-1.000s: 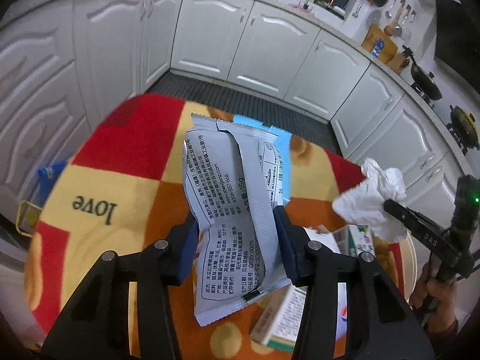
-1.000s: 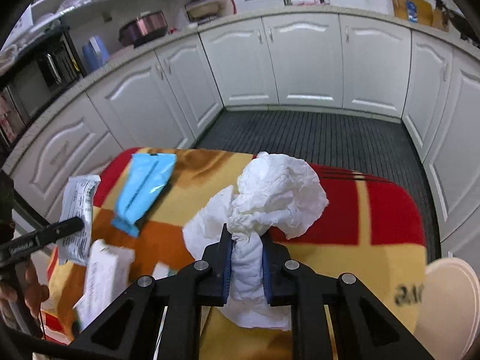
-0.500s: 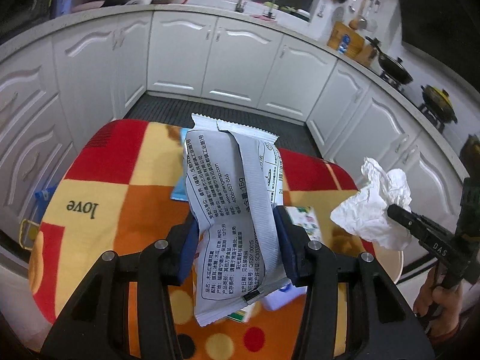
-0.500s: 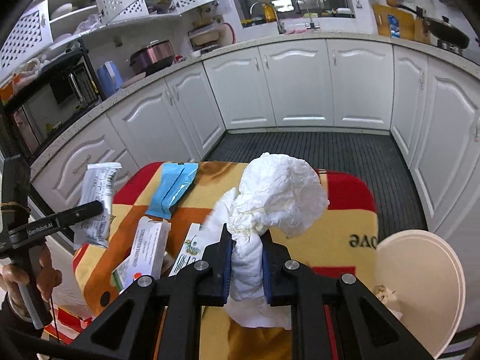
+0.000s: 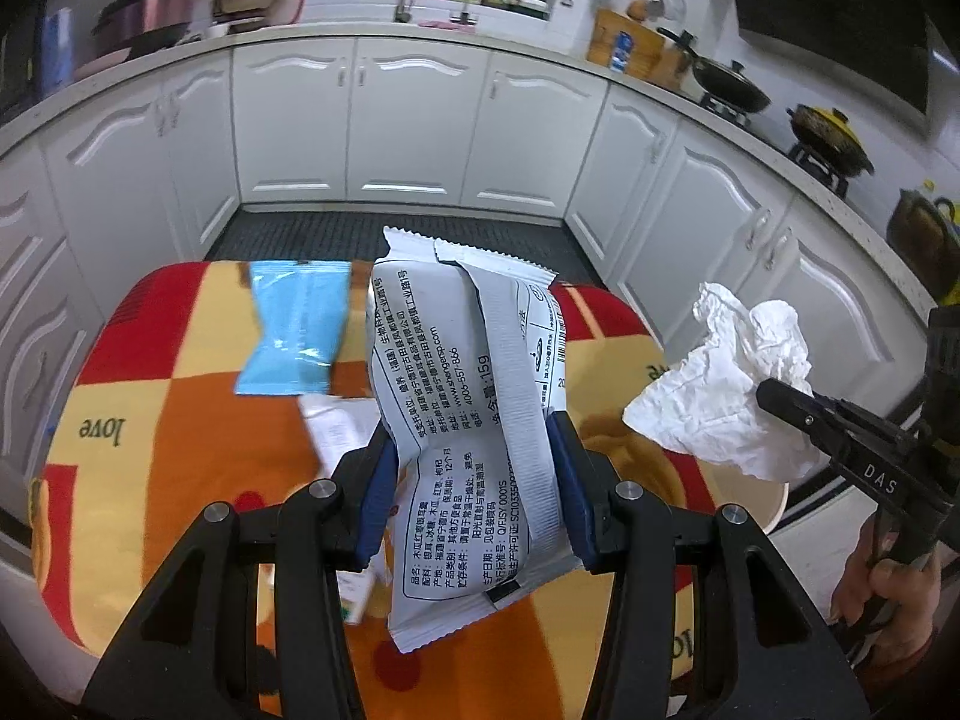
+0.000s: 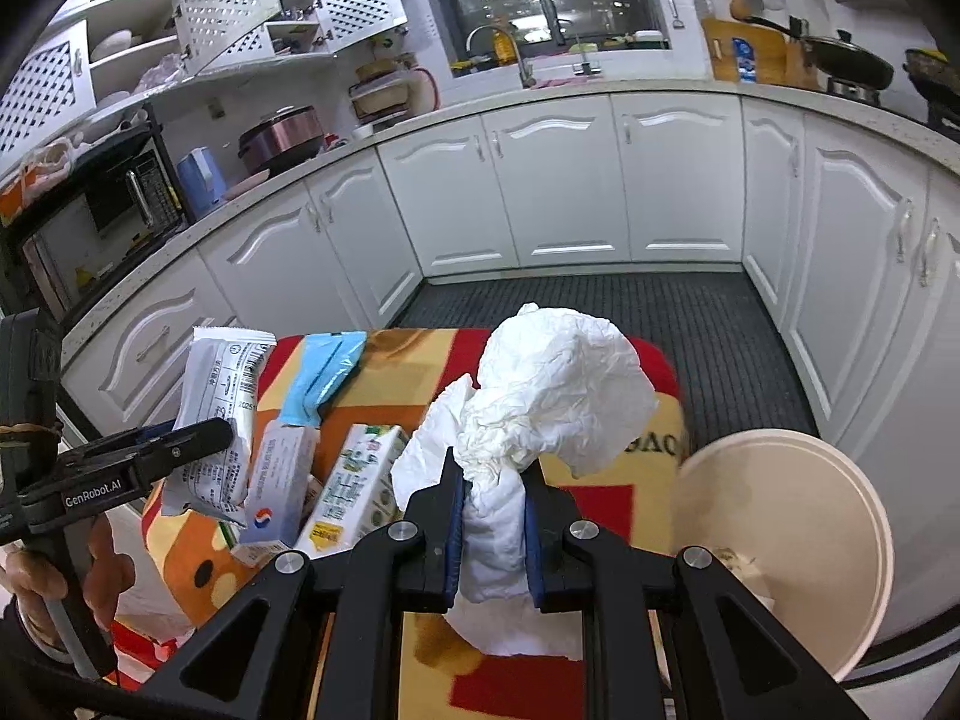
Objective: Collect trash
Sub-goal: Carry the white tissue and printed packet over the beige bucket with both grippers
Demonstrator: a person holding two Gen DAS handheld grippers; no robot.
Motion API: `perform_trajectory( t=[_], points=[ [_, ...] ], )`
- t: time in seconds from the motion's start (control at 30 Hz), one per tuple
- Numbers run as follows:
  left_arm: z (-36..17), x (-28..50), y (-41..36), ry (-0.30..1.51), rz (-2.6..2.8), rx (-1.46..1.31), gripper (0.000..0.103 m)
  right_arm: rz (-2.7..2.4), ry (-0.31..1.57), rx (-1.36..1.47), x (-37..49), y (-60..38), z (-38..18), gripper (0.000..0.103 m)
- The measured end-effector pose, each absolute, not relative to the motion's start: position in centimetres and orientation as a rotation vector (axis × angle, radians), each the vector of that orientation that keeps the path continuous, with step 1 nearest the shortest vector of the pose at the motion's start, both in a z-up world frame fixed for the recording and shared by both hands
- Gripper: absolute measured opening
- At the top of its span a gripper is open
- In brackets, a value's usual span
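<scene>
My left gripper (image 5: 471,480) is shut on a grey-white snack wrapper (image 5: 462,408), held upright above the small table; the same wrapper (image 6: 222,420) shows at the left of the right wrist view. My right gripper (image 6: 493,519) is shut on a crumpled white tissue (image 6: 552,402), also lifted off the table; this tissue (image 5: 732,390) hangs at the right of the left wrist view. A cream round bin (image 6: 792,516) stands on the floor just right of the table, below and right of the tissue. A blue wrapper (image 5: 294,330) lies on the table's far side.
The table wears a red, orange and yellow cloth (image 5: 180,420). Two small cartons (image 6: 354,492) lie on it near the left gripper. White kitchen cabinets (image 6: 564,192) curve around behind, over a dark ribbed floor (image 6: 660,312). A hand (image 5: 894,576) holds the right gripper's handle.
Both grippers have risen and pulled back from the table with their loads still held. The cream bin has come fully into the right wrist view. The blue wrapper now shows beside the snack wrapper.
</scene>
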State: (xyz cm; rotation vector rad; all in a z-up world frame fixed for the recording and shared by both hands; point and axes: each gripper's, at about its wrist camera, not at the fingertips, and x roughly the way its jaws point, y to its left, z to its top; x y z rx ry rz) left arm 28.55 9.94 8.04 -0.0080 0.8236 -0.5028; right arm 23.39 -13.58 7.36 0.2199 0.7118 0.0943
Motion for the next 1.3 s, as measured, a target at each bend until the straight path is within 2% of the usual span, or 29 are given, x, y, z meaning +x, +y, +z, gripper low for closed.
perform_trajectory(
  t=[0.63,1.3],
  points=[
    [7.3,26.7,0.0,0.825,-0.632,0.098,0.046,-0.069,0.723,0.239,19.4,-20.2,6.4,0.015],
    [4.0,26.9,-11.6,0.901,-0.743,0.167,0.046,-0.243,0.799,0.349,16.7,-28.5,1.4,0.015]
  ],
)
